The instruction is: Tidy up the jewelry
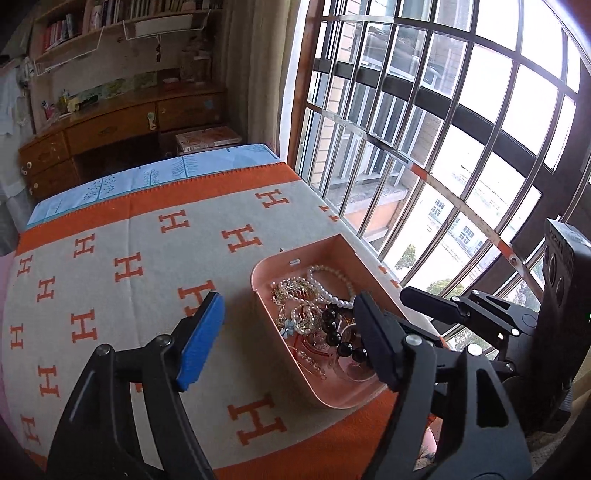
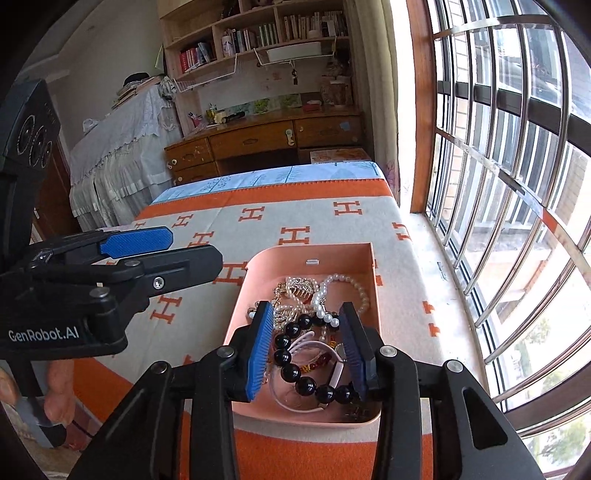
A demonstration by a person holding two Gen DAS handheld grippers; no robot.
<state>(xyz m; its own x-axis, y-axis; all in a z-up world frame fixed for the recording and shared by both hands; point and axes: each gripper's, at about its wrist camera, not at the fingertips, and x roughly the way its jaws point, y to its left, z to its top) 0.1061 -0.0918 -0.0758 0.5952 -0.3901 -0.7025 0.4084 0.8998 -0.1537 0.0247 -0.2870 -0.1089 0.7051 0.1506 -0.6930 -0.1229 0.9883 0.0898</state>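
— What stood along the far wall?

— A wooden desk (image 2: 266, 138) with drawers, and bookshelves (image 2: 258, 31) full of books above it. To its left, furniture lay under a white lace cover (image 2: 122, 140).

— And the light?

— Daylight came through a large barred window (image 2: 498, 166) on the right.

— The nearer surface?

— A blanket (image 1: 147, 266), grey with orange H marks and an orange border, over a pale blue sheet (image 1: 155, 177).
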